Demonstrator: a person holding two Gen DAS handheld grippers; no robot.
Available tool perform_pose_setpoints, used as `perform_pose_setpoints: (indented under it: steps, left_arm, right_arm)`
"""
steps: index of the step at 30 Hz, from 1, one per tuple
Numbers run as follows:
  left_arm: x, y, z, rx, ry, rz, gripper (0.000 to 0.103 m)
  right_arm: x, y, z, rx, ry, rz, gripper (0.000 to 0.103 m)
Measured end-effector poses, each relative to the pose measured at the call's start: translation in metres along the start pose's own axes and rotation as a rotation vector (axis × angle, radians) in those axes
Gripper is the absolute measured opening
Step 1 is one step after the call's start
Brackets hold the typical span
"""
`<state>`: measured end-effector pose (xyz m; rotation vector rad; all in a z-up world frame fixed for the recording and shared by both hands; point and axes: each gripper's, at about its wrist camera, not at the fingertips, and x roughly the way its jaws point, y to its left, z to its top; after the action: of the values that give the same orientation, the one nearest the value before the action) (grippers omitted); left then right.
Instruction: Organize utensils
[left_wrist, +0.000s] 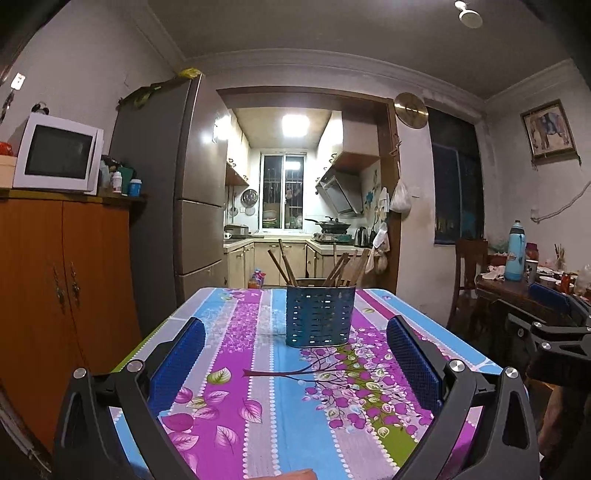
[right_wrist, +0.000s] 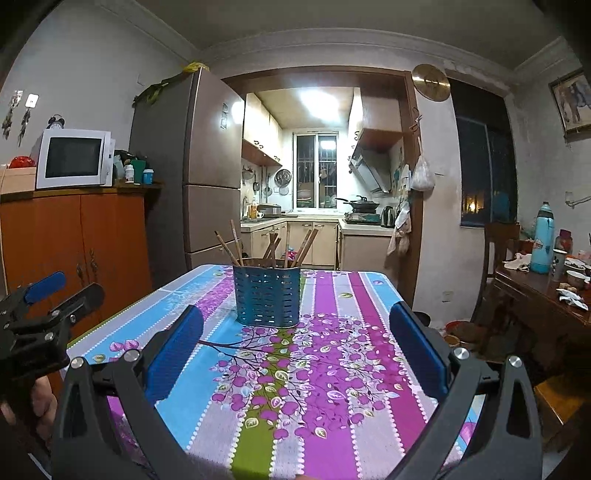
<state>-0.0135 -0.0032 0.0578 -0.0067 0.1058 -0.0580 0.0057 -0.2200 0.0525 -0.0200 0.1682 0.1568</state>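
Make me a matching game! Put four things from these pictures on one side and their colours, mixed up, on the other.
Things:
1. utensil holder
2. microwave
3. cabinet
4. chopsticks

Colours:
A. white
B. brown
C. dark blue
D. orange

Pairs: 1-C, 2-A, 3-D, 4-B

Chopsticks (left_wrist: 282, 264) in holder (left_wrist: 319, 317); holder on table (left_wrist: 236, 369), far end.
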Motion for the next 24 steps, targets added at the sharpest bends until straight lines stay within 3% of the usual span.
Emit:
perform_pose_setpoints:
  steps: [24]
  left_arm:
    - [-0.013, -0.014, -0.002, 0.016, 0.011, -0.006, 0.098]
  right_arm:
    - [-0.019, -0.002, -0.003, -0.009, -0.007, -0.018, 0.097]
